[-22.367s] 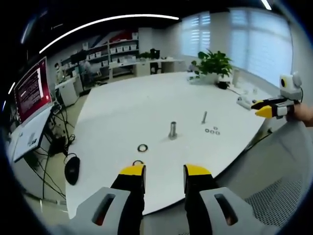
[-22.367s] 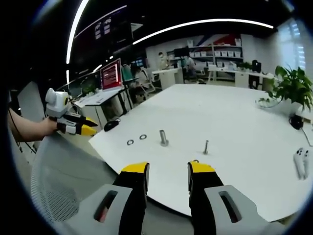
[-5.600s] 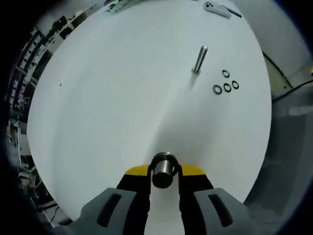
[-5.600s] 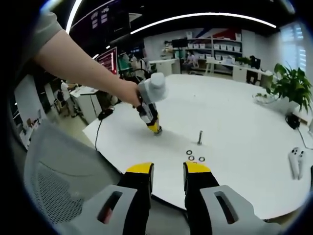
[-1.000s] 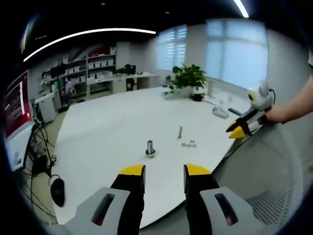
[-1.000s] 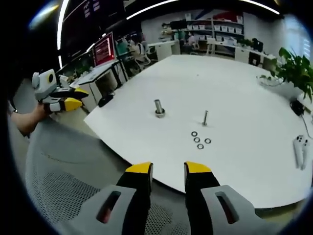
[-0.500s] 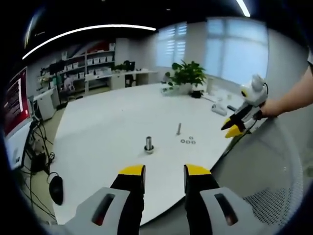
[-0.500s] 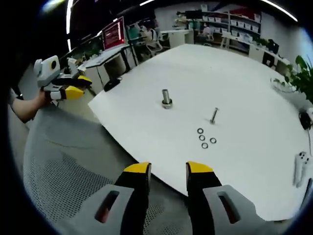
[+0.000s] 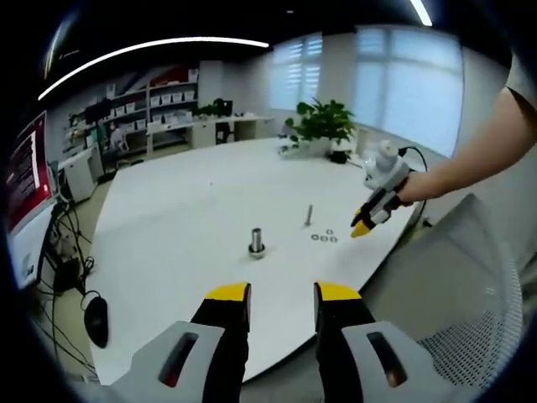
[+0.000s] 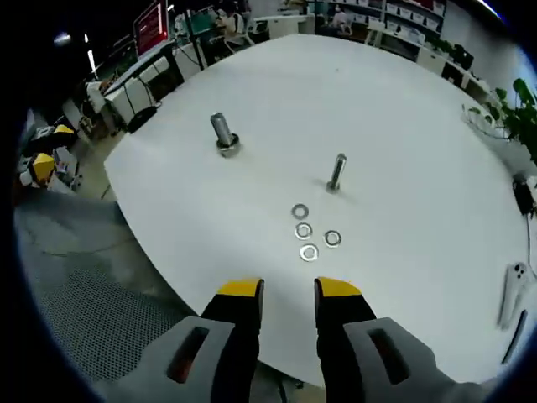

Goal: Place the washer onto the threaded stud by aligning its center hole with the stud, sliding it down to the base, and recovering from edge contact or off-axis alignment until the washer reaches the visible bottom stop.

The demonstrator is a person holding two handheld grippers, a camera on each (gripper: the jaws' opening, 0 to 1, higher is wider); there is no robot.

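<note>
1. Both pairs of jaws stand apart, holding nothing: left gripper (image 9: pixel 281 295), right gripper (image 10: pixel 288 290).
2. Four loose washers (image 10: pixel 308 232) lie on the white table (image 10: pixel 419 151) beside the thin stud (image 10: pixel 336 173).
3. One washer (image 10: pixel 227 150) sits at the thick stud's (image 10: pixel 221 131) base.

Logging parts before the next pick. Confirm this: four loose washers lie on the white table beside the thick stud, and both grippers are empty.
Wrong stud. In the right gripper view the four loose washers lie beside the thin stud, apart from the thick stud. The white table and both empty grippers are right.
</note>
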